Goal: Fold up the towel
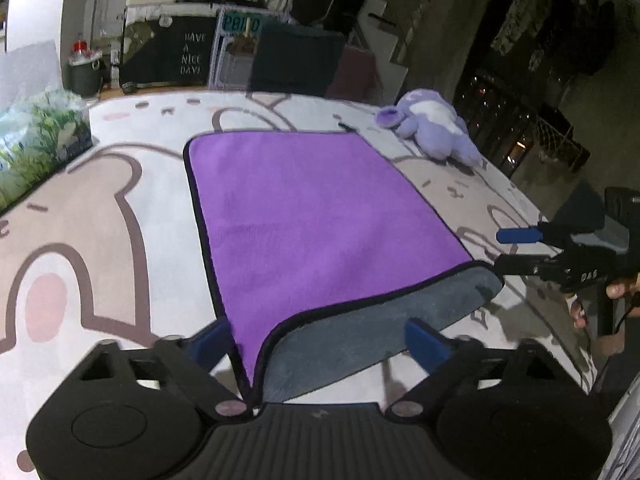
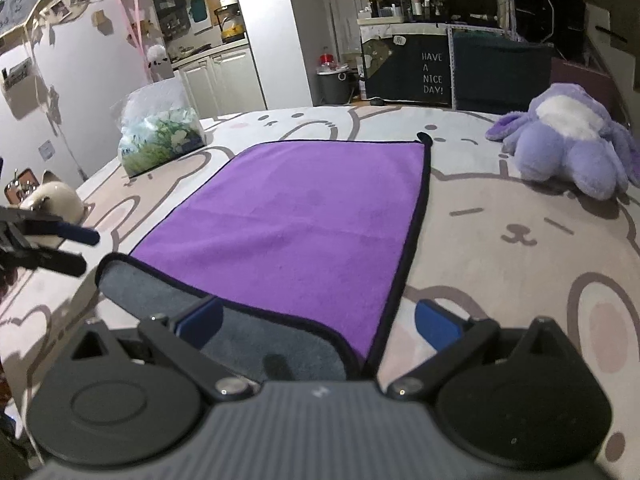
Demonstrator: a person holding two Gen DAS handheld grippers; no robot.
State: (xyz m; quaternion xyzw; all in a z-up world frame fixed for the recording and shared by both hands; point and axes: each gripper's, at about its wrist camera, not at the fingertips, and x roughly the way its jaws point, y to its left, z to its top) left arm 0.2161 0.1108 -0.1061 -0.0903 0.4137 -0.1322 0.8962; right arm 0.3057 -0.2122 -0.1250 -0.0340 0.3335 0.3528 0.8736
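Note:
A purple towel [image 1: 316, 216] with black trim lies on a cartoon-print cover; its near edge is folded over, showing the grey underside [image 1: 360, 336]. It also shows in the right wrist view [image 2: 304, 220], with the grey flap [image 2: 248, 332] there. My left gripper [image 1: 320, 342] is open, its blue pads either side of the towel's near corner. My right gripper [image 2: 320, 324] is open over the other near corner. Each gripper shows in the other's view: the right one [image 1: 516, 250] and the left one [image 2: 86, 250], both with fingers apart beside the fold's ends.
A purple plush toy [image 1: 432, 128] lies beyond the towel's right side, and shows in the right wrist view [image 2: 568, 140]. A clear bag with a flower print [image 2: 160, 136] sits far left, a white round object [image 2: 52, 200] near the left edge. Shelves and cabinets stand behind.

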